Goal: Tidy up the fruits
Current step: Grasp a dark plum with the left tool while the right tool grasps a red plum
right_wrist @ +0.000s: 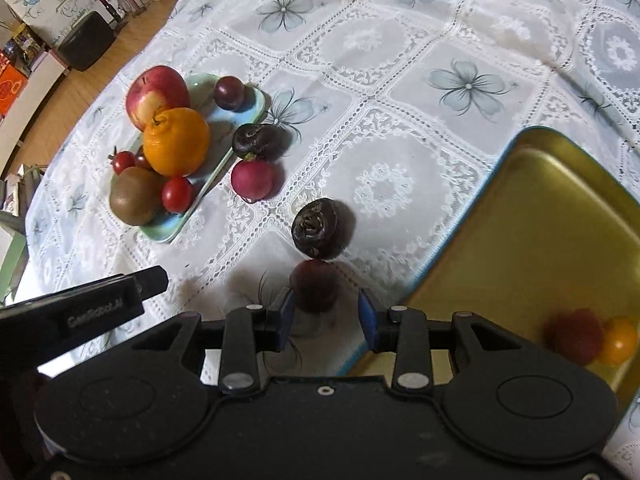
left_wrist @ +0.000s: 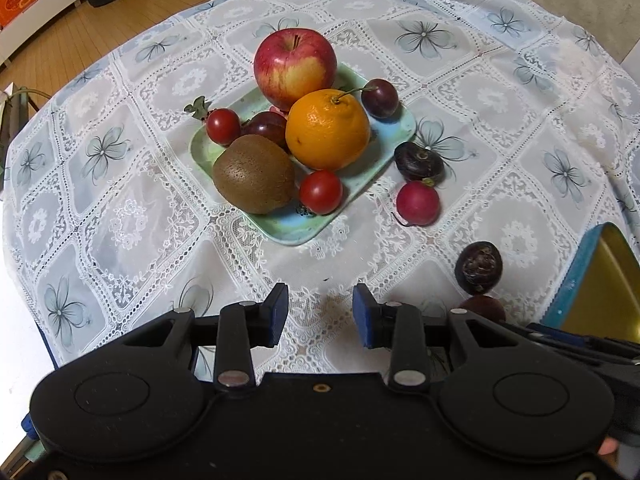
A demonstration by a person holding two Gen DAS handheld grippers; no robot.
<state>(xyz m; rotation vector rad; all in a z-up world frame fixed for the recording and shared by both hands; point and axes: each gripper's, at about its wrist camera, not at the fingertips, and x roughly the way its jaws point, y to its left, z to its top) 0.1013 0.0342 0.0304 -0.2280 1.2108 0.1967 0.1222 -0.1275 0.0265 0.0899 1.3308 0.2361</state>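
Observation:
A green tray point(left_wrist: 362, 184) point(right_wrist: 208, 188) holds an apple point(left_wrist: 295, 65), an orange point(left_wrist: 328, 130), a kiwi point(left_wrist: 254, 174), cherry tomatoes point(left_wrist: 321, 192) and dark plums point(left_wrist: 380, 98). Loose on the cloth lie a dark water chestnut point(left_wrist: 419, 161) point(right_wrist: 258, 142), a red radish point(left_wrist: 418, 203) point(right_wrist: 253, 180), a second chestnut point(left_wrist: 478, 267) point(right_wrist: 318, 228) and a dark red fruit point(left_wrist: 482, 308) point(right_wrist: 314, 290). My left gripper point(left_wrist: 320, 316) is open and empty, short of the tray. My right gripper point(right_wrist: 327, 318) is open, its jaws on either side of the dark red fruit, not closed on it.
A gold tin tray with a blue rim point(right_wrist: 532, 240) point(left_wrist: 600, 280) lies at the right and holds a red fruit point(right_wrist: 576, 336) and an orange one point(right_wrist: 620, 340). The lace tablecloth point(left_wrist: 480, 80) covers the table. Wooden floor and furniture lie beyond the far left edge.

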